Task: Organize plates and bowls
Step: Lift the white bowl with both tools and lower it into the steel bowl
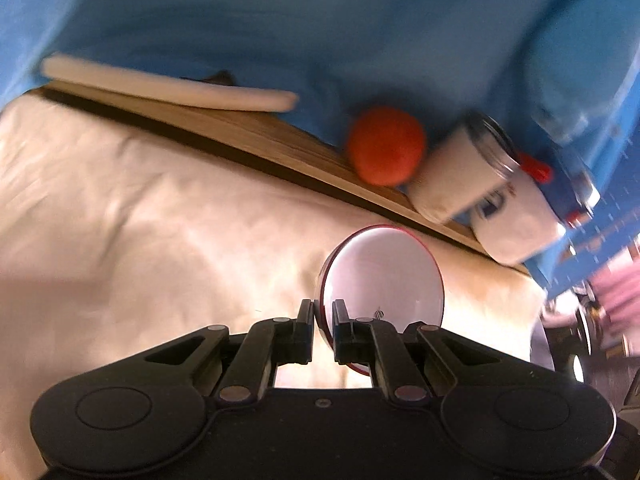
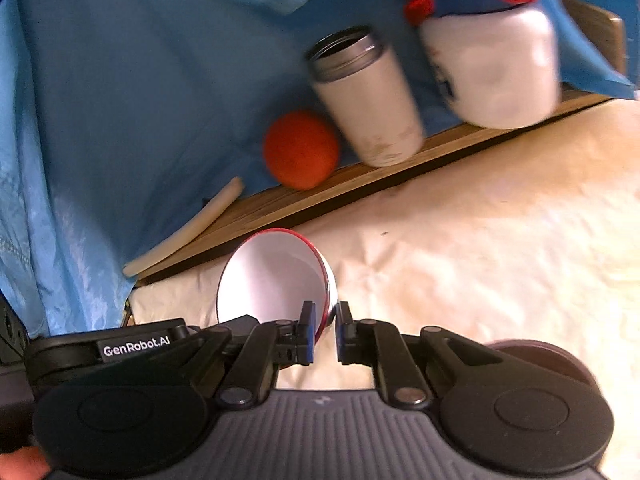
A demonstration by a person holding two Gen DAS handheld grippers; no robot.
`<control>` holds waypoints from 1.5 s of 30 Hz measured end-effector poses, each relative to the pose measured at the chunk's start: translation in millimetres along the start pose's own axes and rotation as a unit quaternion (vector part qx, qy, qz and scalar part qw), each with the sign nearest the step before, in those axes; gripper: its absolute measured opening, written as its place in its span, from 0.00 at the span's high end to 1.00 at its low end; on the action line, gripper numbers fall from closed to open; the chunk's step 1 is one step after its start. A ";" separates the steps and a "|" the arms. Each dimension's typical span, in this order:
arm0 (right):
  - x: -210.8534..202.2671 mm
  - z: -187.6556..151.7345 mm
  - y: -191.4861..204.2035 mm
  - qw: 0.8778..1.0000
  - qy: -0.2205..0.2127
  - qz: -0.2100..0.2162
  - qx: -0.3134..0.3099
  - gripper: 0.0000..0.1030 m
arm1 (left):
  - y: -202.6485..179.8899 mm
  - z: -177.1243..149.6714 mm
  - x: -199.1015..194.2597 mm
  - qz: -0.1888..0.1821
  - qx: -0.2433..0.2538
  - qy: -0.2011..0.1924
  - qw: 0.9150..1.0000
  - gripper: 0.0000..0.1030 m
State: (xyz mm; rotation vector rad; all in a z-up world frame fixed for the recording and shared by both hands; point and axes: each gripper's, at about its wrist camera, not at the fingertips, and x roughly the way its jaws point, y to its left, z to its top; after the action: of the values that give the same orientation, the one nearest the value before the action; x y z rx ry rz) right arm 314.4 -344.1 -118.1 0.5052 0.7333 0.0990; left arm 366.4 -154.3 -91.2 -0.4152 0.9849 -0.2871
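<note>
Two red-rimmed white bowls, one (image 1: 382, 280) clamped by the left gripper (image 1: 323, 320), one (image 2: 272, 280) clamped by the right gripper (image 2: 325, 324), above cream cloth (image 2: 480, 260).

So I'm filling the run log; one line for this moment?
left gripper: shut on bowl rim | right gripper: shut on second bowl rim | both lifted

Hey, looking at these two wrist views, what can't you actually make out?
- Left view: bottle label, motion-blurred.
- Left view: clutter at right edge, cut off and blurred.
- Right view: dark round thing, hidden behind the tool.
- Both views: bowl undersides, facing away.
</note>
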 end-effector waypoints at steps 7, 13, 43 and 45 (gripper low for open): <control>-37.4 -6.2 -21.7 0.999 -0.032 -0.026 0.024 0.90 | -31.6 -5.6 -1.7 -0.038 0.058 0.016 0.997 0.92; -63.7 -13.0 -34.5 0.996 -0.053 -0.050 0.047 0.89 | -53.1 -14.8 0.2 -0.066 0.094 0.034 0.993 0.92; -96.0 -63.0 -81.7 0.983 -0.018 -0.106 0.148 0.88 | -84.2 -64.7 28.3 -0.074 0.160 0.142 0.974 0.92; -94.1 -62.9 -81.6 0.983 -0.013 -0.106 0.148 0.88 | -83.5 -64.3 28.6 -0.071 0.159 0.144 0.974 0.92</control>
State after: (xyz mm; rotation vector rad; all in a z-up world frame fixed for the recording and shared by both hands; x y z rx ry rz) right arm 195.6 -414.5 -138.5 0.7069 0.7756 -0.2178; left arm 322.9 -253.5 -104.9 -0.1513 1.1704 -0.6379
